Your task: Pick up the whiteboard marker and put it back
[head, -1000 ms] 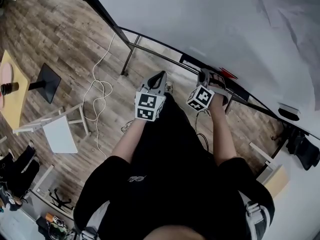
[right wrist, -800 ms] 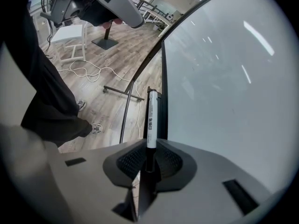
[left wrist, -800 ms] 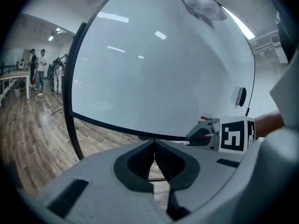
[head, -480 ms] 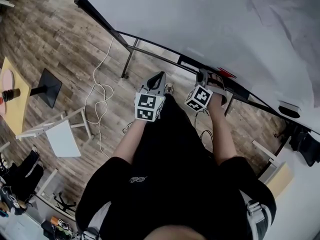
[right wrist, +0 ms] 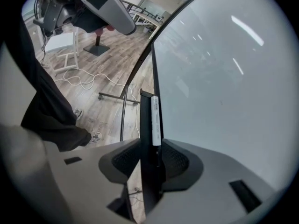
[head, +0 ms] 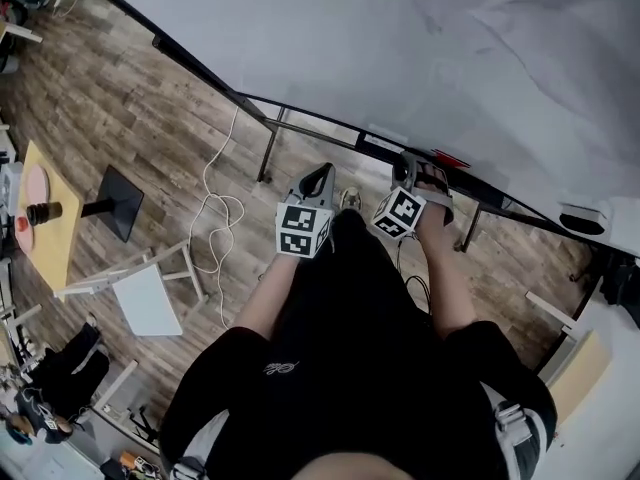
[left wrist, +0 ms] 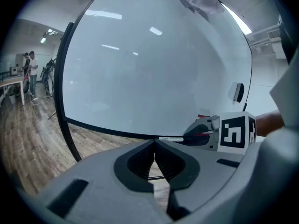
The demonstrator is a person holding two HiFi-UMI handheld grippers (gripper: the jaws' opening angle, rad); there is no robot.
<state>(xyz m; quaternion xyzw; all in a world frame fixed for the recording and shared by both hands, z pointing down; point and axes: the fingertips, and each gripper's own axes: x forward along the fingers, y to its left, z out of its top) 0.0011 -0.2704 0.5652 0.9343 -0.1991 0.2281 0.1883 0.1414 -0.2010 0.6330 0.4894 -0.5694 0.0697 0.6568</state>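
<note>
The whiteboard marker (right wrist: 154, 118), with a white barrel and a black end, lies along the black tray (right wrist: 145, 111) at the foot of the whiteboard (head: 400, 58). My right gripper (right wrist: 152, 158) is over it. Its jaws have just been opening and now stand apart on either side of the marker, with the pads off it. In the left gripper view the marker (left wrist: 170, 138) lies on the tray in front of the right gripper (left wrist: 205, 133). My left gripper (left wrist: 154, 148) hangs shut and empty, a little to the left of the right one and short of the board.
A red item (head: 450, 157) lies on the tray by the right gripper, and a dark eraser (head: 583, 218) sits further right. On the wooden floor are the board's metal leg (head: 268, 150), a white cable (head: 222, 213), a white chair (head: 145, 293), a black stand base (head: 118, 200) and a yellow table (head: 50, 233).
The head view has drifted, so the floor and board sit differently in the picture. Both grippers keep their places at the tray. The jaw opening cannot be made out in this view.
</note>
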